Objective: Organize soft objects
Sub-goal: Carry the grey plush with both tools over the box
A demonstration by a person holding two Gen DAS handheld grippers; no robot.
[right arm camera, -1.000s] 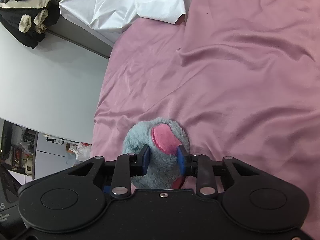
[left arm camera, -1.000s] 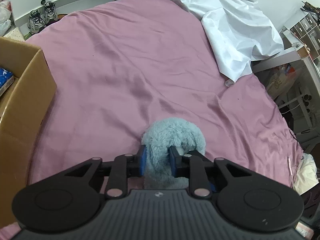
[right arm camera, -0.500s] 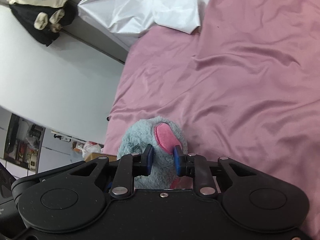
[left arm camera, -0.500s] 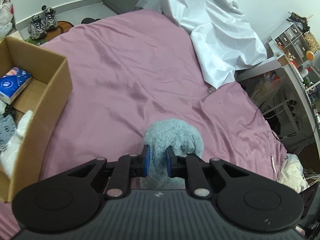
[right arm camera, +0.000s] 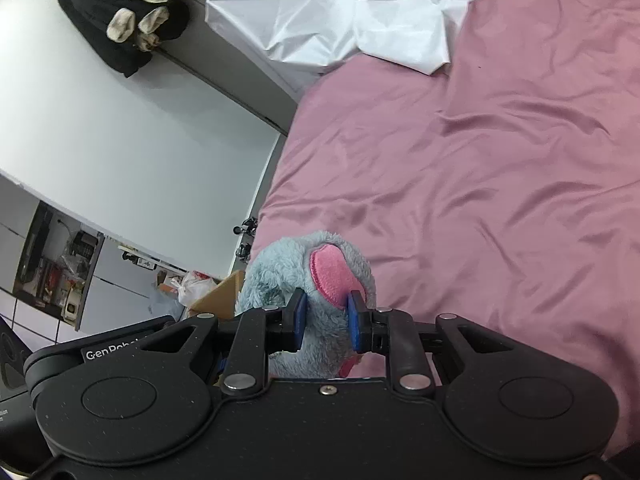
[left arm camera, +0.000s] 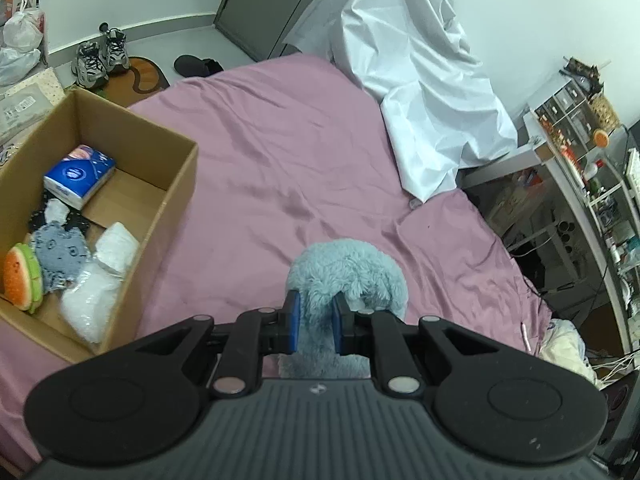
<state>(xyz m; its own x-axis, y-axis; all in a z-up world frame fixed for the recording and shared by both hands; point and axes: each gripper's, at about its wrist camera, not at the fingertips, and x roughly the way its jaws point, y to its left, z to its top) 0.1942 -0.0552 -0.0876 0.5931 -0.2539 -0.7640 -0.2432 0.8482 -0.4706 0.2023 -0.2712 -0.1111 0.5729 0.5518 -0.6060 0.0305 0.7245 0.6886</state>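
While both tools clamp it, the blue plush toy (left arm camera: 344, 272) hangs above the pink bed (left arm camera: 280, 168): left tool (left arm camera: 316, 320) pinches grey-blue fur, right tool (right arm camera: 326, 320) grips beside a pink ear patch (right arm camera: 330, 276). Cardboard box (left arm camera: 176, 184), at left, holds soft items.

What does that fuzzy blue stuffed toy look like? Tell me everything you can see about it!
The fluffy pale-blue plush toy has long, shaggy fur and a smooth pink oval patch, maybe an ear or a foot. It looks soft and squashy. It is pinched from two sides: the left hand-held gripper squeezes a furry fold, and the right hand-held gripper is shut on it beside the pink patch. The pink satin bedsheet lies behind it. Its face is hidden, so what kind of animal it is cannot be told.
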